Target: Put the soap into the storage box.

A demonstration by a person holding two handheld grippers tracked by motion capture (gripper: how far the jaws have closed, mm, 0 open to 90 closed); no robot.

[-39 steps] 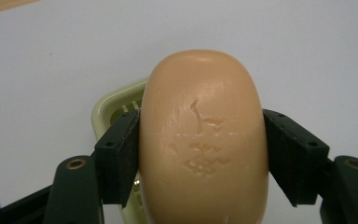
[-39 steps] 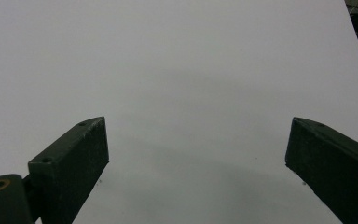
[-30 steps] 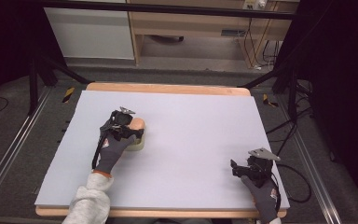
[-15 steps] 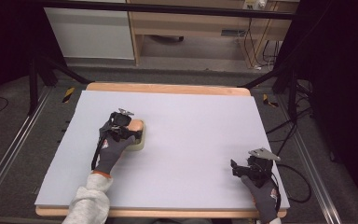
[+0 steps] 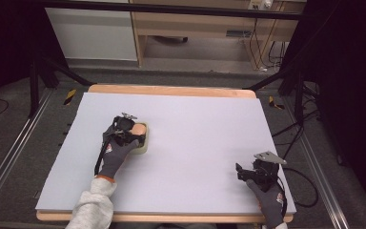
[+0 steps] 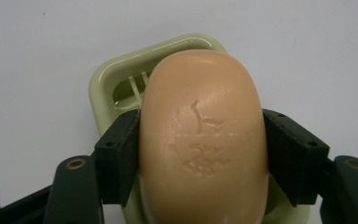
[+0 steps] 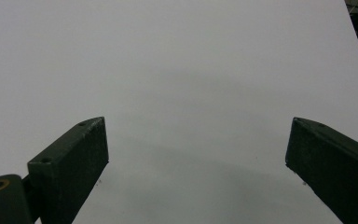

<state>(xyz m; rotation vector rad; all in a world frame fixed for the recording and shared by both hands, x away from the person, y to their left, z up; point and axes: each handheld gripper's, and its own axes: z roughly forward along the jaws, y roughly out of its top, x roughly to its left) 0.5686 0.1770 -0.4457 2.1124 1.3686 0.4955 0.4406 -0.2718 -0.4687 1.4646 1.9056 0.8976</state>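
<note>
- Peach-coloured soap bar (image 6: 204,140), smooth and rounded, sat in a pale green soap dish (image 6: 116,79) on the left half of the desk (image 5: 209,124).
- Left claw (image 6: 204,154) was clamped on the soap bar, one black jaw pressed flat on each long side, at about the middle of the bar's length.
- From the high view, the left claw (image 5: 126,128) and the gloved left hand (image 5: 116,155) covered much of the dish, with the soap's end showing beyond the jaws.
- Its surface looked waxy and slightly glossy, so I judged it slippery; the curved flanks could squirt out of a hard squeeze.
- A short crack and some pitted dents marked the top face, which suggested a firm but markable material: too much force would likely leave jaw prints.
- It seemed light for its bulk and stiff enough not to bend.
- The best hold appeared to be the one shown, across the widest part of the sides, level and centred, so the bar would not pivot.
- The dish looked like thin, light plastic and might lift or slide along with the soap if the two stuck together.
- Right claw (image 7: 196,154) stood wide apart and held nothing, over bare desk (image 7: 177,70); in the high view it (image 5: 248,172) rested near the right front corner, well apart from the soap.
</note>
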